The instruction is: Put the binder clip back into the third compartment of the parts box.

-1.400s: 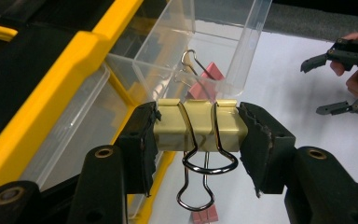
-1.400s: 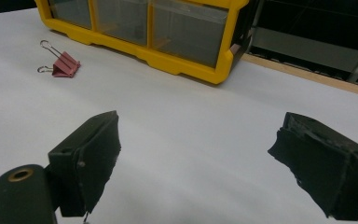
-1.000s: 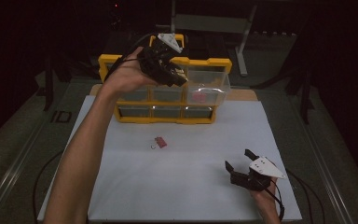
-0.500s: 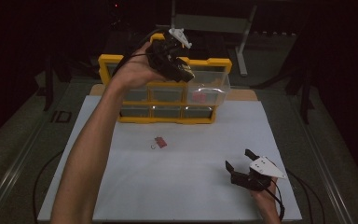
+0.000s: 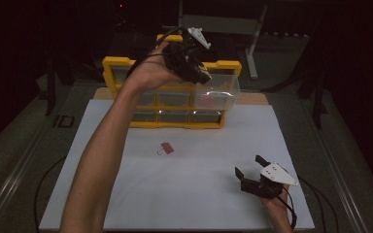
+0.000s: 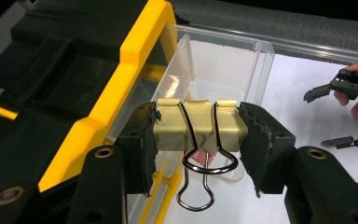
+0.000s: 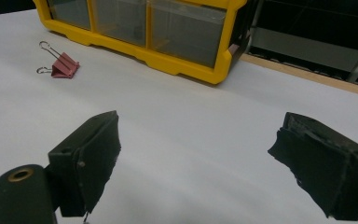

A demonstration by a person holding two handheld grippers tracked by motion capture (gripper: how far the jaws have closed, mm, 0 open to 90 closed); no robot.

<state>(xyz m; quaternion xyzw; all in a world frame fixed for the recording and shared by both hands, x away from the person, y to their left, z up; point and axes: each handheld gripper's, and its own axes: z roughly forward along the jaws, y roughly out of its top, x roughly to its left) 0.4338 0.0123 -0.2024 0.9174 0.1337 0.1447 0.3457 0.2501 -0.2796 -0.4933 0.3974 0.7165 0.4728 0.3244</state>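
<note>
The left claw (image 6: 198,135) is clamped on a yellow binder clip (image 6: 196,126), one jaw on each end of the clip body, wire handles hanging downward. In the high view the left claw (image 5: 194,65) is held above the pulled-out clear drawer (image 5: 218,94) at the 3 o'clock end of the yellow drawer cabinet (image 5: 111,65). The drawer already contains something pink; its identity cannot be told.

The right claw (image 5: 252,172) rests low over the tabletop at 5 o'clock, jaws wide apart, holding nothing. A pink binder clip (image 5: 166,148) lies on the white sheet near the centre, well apart from both claws.

Probable step: release of the yellow binder clip into the clear drawer.

Hazards:
- The grip is on the clip ends only. Uneven jaw release could tilt the clip so that it strikes the drawer rim and falls outside.
- The wire handles could snag on the thin drawer wall.
- The extended drawer could tip or slide out if the claw presses on its front edge.

Surface: a white sheet (image 5: 194,194) covers the tabletop (image 5: 252,99), whose wooden edge shows at 1 o'clock. The room beyond is dark; a metal frame (image 5: 255,43) stands at 12 o'clock
</note>
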